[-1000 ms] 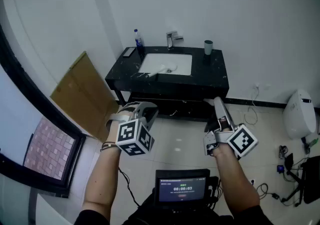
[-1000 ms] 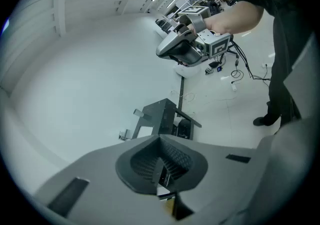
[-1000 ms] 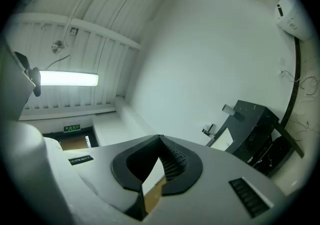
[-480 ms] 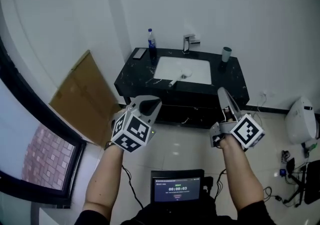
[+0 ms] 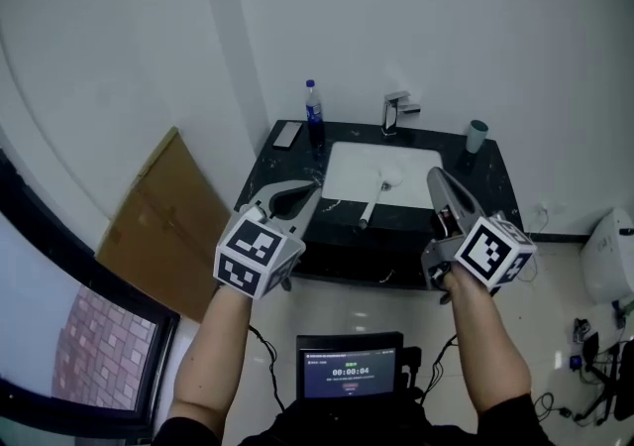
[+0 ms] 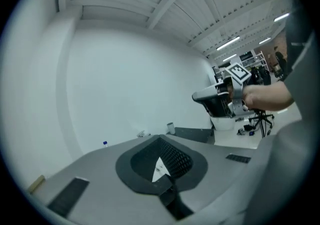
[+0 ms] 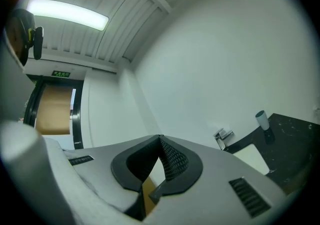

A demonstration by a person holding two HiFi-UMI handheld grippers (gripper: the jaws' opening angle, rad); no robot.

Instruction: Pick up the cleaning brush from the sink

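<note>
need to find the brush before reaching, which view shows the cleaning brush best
Head view: the cleaning brush lies in the sink, handle over the front rim. The left gripper view shows only the distant counter; the right gripper view shows faucet and sink corner, no brush.

Glossy black stone worktop, white glazed sink, shiny metal tap behind the sink, clear plastic bottle left of the sink, matt brown cardboard further left, my left gripper matt grey plastic, pads rough black.
</note>
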